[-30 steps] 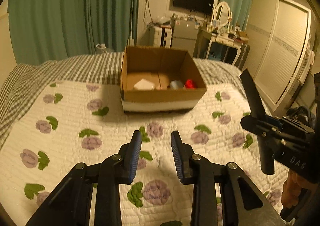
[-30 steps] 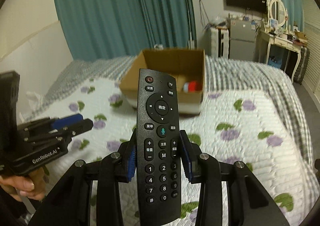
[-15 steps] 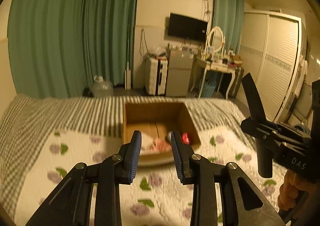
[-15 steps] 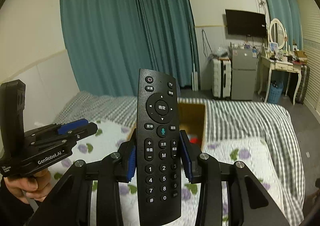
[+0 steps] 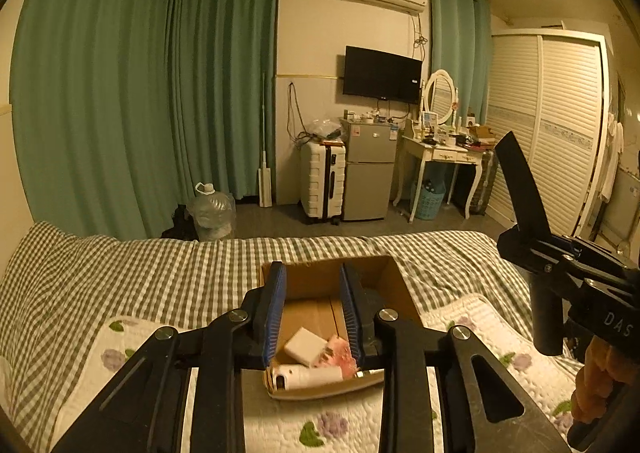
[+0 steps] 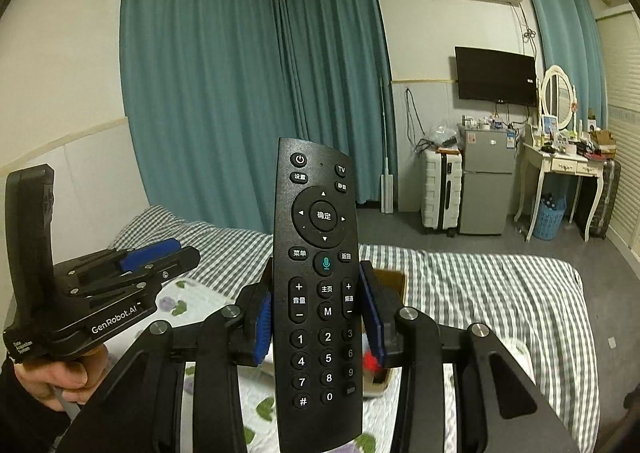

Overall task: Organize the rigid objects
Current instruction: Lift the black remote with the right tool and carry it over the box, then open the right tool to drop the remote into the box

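The right gripper [image 6: 316, 317] is clenched on the black remote control [image 6: 318, 293]: its blue fingers [image 6: 264, 327] press the remote's two long edges at about the volume keys, with the button face toward the camera and the power key at the far end. The left gripper [image 5: 312, 313] carries nothing; its fingers [image 5: 275, 309] stand at their narrowest with only air between them, having just drawn in a little further. Seen through that gap, the cardboard box [image 5: 394, 285] lies on the bed [image 5: 120, 273], already holding a white block, a white tube and something pink. From the right wrist view the box is almost wholly hidden behind the remote, only a brown corner showing. The step in hand looks like carrying the remote to the box. To do it well, I would bring the remote's far end over the box's open top, lower it onto a bare patch of the floor beside the other items, tilt it flat, and only then let go. The empty left gripper should stay clear of the box.
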